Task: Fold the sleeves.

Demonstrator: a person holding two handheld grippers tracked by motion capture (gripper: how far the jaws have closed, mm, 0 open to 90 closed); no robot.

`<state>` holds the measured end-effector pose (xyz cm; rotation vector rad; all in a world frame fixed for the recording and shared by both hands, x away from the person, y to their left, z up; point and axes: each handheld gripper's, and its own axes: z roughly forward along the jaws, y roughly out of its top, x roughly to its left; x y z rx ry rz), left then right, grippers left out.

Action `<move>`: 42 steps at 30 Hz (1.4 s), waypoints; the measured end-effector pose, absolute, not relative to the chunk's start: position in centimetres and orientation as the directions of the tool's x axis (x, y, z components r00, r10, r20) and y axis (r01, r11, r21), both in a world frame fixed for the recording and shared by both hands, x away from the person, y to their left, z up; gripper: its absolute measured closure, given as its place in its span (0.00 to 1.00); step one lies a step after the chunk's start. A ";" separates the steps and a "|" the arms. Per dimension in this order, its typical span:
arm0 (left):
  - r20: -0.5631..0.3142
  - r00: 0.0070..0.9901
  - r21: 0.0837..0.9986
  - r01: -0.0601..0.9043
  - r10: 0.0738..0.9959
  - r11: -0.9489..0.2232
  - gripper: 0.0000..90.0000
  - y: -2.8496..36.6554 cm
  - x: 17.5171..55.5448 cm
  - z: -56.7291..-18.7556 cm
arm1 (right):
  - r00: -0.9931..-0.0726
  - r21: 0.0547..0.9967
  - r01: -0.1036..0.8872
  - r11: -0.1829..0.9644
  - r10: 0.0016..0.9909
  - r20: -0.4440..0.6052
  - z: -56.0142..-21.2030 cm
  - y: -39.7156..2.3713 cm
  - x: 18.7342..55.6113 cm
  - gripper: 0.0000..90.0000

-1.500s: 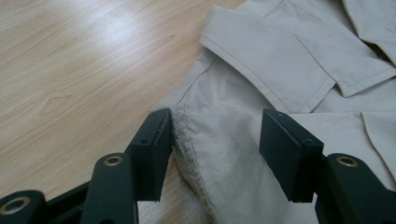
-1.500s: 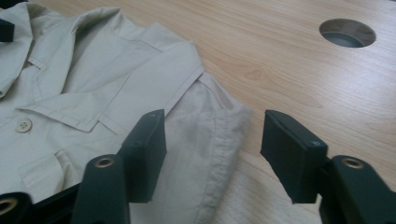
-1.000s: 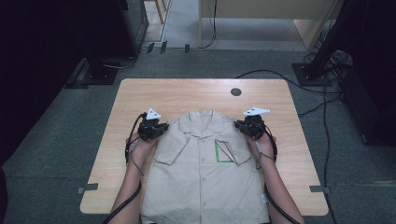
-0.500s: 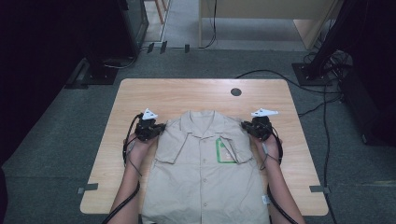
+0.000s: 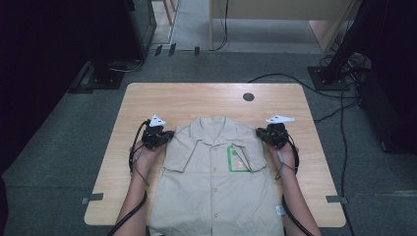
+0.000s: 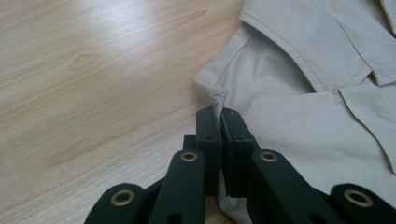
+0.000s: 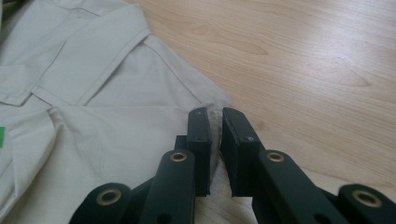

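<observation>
So there's this beige short-sleeved shirt [image 5: 216, 182] laid flat, front side up, in the middle of the wooden worktop [image 5: 196, 101], collar pointing away from the person and the hem hanging off the near edge a bit. Both sleeves look folded in over the chest, and there's a green tag [image 5: 236, 160] sitting by the pocket on the person's right side. The left gripper [image 5: 158, 138] is at the shirt's left shoulder corner, and in the left gripper view its jaws are squeezed nearly together with a thin ridge of cloth pinched up between them. The right gripper [image 5: 272, 135] mirrors it at the other shoulder; in the right gripper view the jaws sit a hair apart with the folded fabric edge caught in the gap, so I'd say it's got hold too, just a slimmer bite. My guess is this thing is light, floppy cotton with zero stiffness, so it'll sag and drape from whatever two points you grab. Not fragile, not really slippery either, but a thin pinch could slide out if you tug hard. The shoulder seams are the smart place since the doubled fabric there gives the jaws something thicker to bite, and holding both corners level should keep the folded sleeves from flopping open.
</observation>
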<state>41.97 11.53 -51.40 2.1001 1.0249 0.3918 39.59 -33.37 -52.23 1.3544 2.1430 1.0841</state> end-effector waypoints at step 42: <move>-0.029 0.656 0.801 0.466 0.754 -0.375 0.53 11.4 42.2 -51.2 | -0.547 0.813 0.523 0.258 0.833 0.088 -52.2 -33.1 39.8 0.57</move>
